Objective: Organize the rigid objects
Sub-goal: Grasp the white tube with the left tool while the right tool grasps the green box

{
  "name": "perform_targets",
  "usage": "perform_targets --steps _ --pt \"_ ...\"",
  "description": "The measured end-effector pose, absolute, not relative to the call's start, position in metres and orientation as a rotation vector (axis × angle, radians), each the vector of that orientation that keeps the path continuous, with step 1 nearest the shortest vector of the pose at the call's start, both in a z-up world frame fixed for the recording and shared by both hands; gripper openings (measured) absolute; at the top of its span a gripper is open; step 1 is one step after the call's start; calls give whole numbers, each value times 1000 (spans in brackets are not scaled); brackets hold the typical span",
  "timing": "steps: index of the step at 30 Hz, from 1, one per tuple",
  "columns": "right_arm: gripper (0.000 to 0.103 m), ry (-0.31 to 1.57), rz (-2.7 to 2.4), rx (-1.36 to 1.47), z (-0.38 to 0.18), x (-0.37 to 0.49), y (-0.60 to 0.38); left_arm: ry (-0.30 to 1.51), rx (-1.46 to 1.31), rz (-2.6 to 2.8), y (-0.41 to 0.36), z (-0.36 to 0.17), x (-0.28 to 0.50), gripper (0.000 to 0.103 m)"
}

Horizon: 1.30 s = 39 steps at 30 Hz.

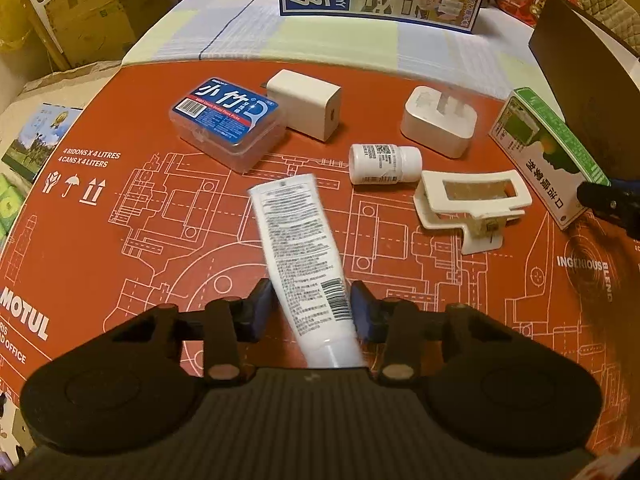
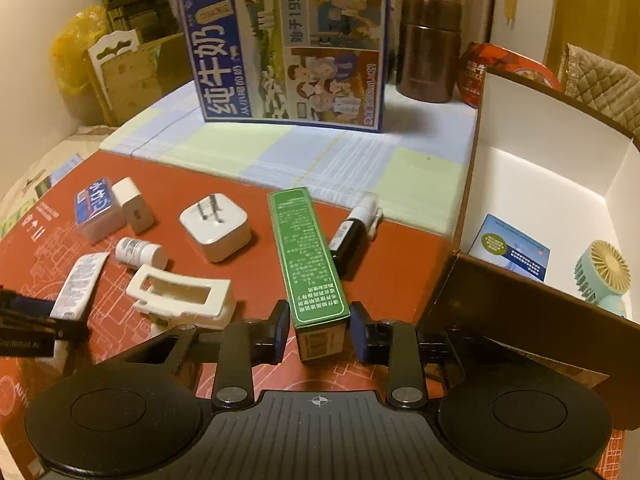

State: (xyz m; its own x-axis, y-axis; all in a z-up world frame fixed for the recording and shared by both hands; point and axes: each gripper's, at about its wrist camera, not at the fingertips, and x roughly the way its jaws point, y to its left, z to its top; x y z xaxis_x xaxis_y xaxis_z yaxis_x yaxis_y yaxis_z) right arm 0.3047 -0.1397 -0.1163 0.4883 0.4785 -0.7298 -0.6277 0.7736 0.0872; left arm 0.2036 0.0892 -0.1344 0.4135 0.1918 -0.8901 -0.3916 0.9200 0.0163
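Firstly, left gripper (image 1: 313, 309): blue-padded fingers (image 1: 260, 304) narrowed onto the lower part of a white tube (image 1: 298, 248); both pads appear to touch its sides. Tube lies on the red printed sheet (image 1: 120, 208); its cap end is hidden under the gripper body.

Right gripper (image 2: 319, 330): fingers (image 2: 280, 330) closed against the near end of a green carton (image 2: 306, 256), one pad on each side. Carton lies lengthwise on the sheet, pointing away from the camera; whether its near end is lifted cannot be told.

Near the tube, outward: white pill bottle (image 1: 384, 163) on its side; white hair clip (image 1: 472, 204) just beside it; square white plug (image 1: 438, 120), prongs up; white charger block (image 1: 306, 104) touching a clear floss-pick box (image 1: 228, 120) with a blue label.

Beside the carton, right wrist view: dark spray bottle (image 2: 354, 232) with white nozzle, lying flat.

Right of the sheet: open white-lined box (image 2: 552, 168), its dark flap cut off by the gripper; inside, a blue card (image 2: 508, 248) and a mint handheld fan (image 2: 604, 280), partly hidden.

Behind, on checked cloth: blue milk carton box (image 2: 288, 56), brown canister (image 2: 430, 48), red bowl (image 2: 504, 68), print too blurred to read.
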Motion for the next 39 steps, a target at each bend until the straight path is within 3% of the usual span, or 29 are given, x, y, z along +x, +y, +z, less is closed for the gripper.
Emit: perform_targets --steps 19,23,26,37,39 --pt "27 977 818 -280 -104 256 -180 1133 -175 291 83 -129 171 33" --pt "41 971 800 -302 -101 259 -172 1133 -171 296 83 -130 176 35" --pt "43 967 805 -306 -101 264 -161 1134 -162 297 82 -130 181 35" --pt "43 986 791 -362 -114 280 -127 1138 -100 297 75 -130 184 35" --pt "36 987 790 -371 -115 281 -123 1139 -98 299 75 -130 185 35"
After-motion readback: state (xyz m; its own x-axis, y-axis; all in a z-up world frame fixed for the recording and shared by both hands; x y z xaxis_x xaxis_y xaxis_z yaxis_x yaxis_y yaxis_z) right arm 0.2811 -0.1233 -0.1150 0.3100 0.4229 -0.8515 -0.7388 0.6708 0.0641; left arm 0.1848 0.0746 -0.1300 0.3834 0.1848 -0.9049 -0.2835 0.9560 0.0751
